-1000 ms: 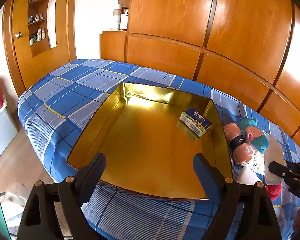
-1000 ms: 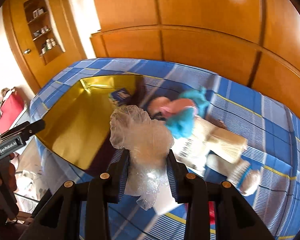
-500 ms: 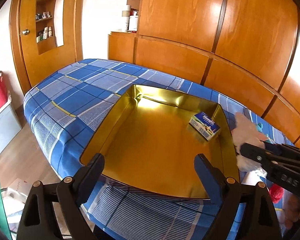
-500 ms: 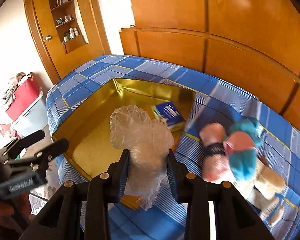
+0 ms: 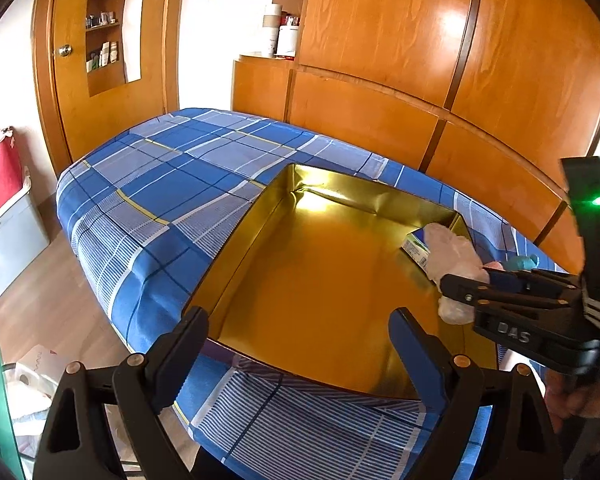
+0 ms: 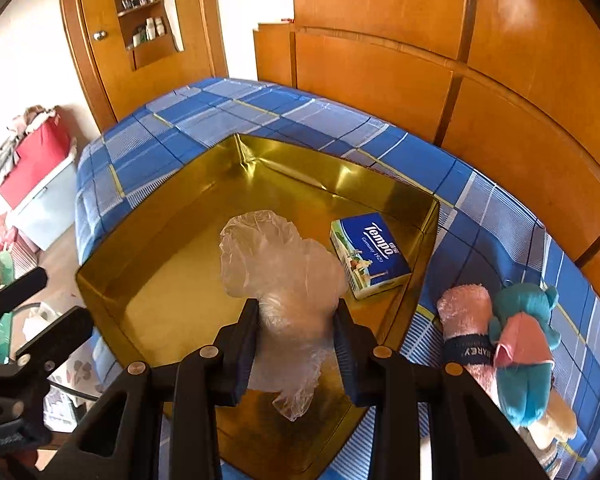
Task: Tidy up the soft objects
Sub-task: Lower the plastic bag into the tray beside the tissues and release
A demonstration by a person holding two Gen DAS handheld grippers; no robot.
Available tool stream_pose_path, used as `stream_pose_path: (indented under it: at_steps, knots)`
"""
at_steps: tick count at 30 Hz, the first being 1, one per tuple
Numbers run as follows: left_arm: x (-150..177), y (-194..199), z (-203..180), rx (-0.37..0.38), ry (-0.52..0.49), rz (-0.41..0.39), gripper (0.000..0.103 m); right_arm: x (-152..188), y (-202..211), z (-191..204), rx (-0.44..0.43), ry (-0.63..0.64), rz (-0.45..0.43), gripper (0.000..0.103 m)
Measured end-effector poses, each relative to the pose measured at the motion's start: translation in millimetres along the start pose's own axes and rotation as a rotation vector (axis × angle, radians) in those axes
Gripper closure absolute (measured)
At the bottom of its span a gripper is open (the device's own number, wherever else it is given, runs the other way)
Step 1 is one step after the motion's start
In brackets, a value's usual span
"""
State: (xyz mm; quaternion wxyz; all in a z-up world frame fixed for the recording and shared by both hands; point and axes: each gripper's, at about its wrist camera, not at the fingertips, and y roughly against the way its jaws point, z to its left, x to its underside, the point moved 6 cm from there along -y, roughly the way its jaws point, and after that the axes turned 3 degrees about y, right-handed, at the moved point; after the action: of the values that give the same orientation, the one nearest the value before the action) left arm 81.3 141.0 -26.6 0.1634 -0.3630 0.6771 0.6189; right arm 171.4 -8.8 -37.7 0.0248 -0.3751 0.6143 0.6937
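Observation:
My right gripper (image 6: pixel 296 320) is shut on a crumpled clear plastic bag (image 6: pixel 284 272) and holds it over the gold tray (image 6: pixel 148 208). A blue Tempo tissue pack (image 6: pixel 370 254) lies in the tray's far right corner. In the left wrist view the bag (image 5: pixel 452 256) hangs from the right gripper (image 5: pixel 460 292) above the tray's right side (image 5: pixel 320 280) and hides most of the tissue pack (image 5: pixel 414 246). My left gripper (image 5: pixel 300 344) stands open over the tray's near edge, with nothing between its fingers.
The tray sits on a bed with a blue plaid cover (image 5: pixel 160 184). Right of the tray lie a rolled pink towel (image 6: pixel 462 312) and a teal and pink plush toy (image 6: pixel 524 344). Wooden wardrobe panels (image 5: pixel 380 60) stand behind. A red and white storage box (image 6: pixel 36 176) is on the floor, left.
The right gripper carried the plastic bag left, from above the pile of soft things to over the tray. In the left wrist view it came in from the right edge.

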Motion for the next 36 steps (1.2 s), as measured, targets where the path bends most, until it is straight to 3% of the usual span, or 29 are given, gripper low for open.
stream_pose_path:
  at_steps: [11,17,28,36]
  knots:
    - [1,-5,8,-0.014,0.011,0.012,0.011,-6,-40,-4,0.085,0.049,0.073,0.063]
    - [1,-5,8,-0.017,0.01,0.014,0.011,-8,-45,-7,0.075,0.018,0.064,0.047]
    - [1,1,-1,-0.017,-0.014,0.003,0.011,-12,-1,-20,0.062,-0.074,-0.077,0.044]
    - [2,6,-18,-0.008,-0.064,-0.003,0.01,8,51,-54,0.124,-0.137,-0.171,0.044]
